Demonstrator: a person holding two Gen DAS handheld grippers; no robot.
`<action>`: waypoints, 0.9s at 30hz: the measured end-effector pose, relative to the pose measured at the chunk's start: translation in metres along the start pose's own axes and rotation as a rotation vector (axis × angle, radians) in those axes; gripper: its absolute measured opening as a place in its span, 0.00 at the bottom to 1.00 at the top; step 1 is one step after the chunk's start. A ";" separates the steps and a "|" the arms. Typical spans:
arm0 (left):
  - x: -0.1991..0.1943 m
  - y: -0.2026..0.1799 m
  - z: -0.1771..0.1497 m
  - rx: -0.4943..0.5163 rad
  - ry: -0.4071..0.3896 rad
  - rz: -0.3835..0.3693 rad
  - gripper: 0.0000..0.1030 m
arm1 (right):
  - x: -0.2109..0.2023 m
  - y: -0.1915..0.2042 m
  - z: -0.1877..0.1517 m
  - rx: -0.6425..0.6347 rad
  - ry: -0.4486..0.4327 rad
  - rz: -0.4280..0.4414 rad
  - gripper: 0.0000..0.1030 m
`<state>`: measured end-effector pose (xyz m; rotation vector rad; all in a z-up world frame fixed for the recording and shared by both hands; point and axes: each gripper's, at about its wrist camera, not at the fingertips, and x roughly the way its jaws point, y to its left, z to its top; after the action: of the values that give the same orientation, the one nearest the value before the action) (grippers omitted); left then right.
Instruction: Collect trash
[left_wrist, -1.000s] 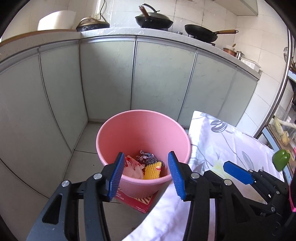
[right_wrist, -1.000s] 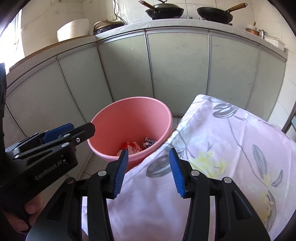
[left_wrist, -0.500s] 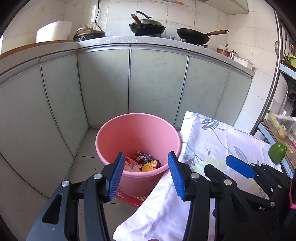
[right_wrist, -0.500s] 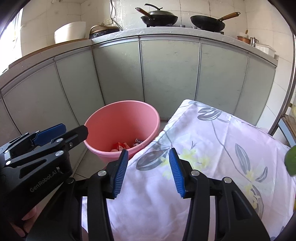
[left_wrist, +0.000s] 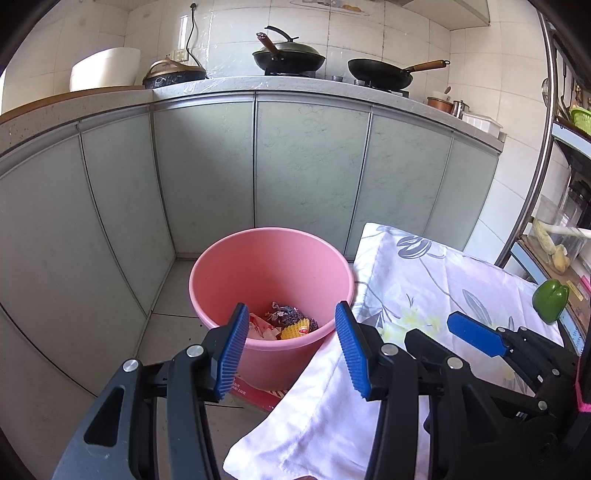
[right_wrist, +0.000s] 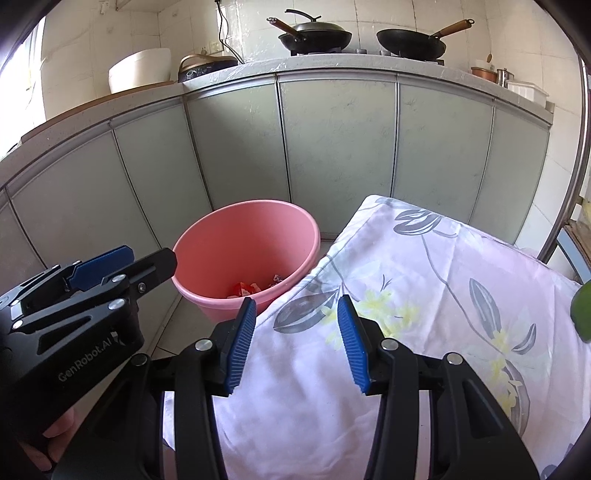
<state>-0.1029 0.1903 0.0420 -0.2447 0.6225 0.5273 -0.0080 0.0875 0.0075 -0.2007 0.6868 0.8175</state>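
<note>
Pink bucket (left_wrist: 271, 273): wrappers inside. Left claw (left_wrist: 291, 352) and right claw (right_wrist: 297, 341), both released, empty. Risk: green pepper (left_wrist: 550, 300) (beyond bucket's right, on floral cloth (right_wrist: 424, 295)) mistaken for trash.

L wrist cam: down-fwd at bucket (left_wrist: 271, 258) | R: same, over cloth (right_wrist: 424, 295)

A: What encloses the room?
B: White-tiled walls (left_wrist: 413, 33), pale green cabinet doors (left_wrist: 310, 170) under a speckled stone worktop (right_wrist: 332, 64).
A: Underfoot?
B: A grey tiled floor (left_wrist: 162, 332), lit by daylight from the left.
</note>
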 end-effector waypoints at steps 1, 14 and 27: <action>0.000 0.000 0.000 0.000 0.000 0.000 0.47 | 0.000 0.000 0.000 0.000 -0.001 -0.002 0.45; -0.002 -0.001 -0.003 0.005 -0.002 0.003 0.47 | -0.001 -0.003 -0.002 0.003 0.001 -0.003 0.45; -0.005 -0.003 -0.006 0.018 -0.006 0.004 0.47 | -0.002 -0.004 -0.004 0.002 0.001 -0.006 0.45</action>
<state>-0.1073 0.1837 0.0407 -0.2244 0.6221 0.5260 -0.0079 0.0822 0.0049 -0.2013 0.6873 0.8106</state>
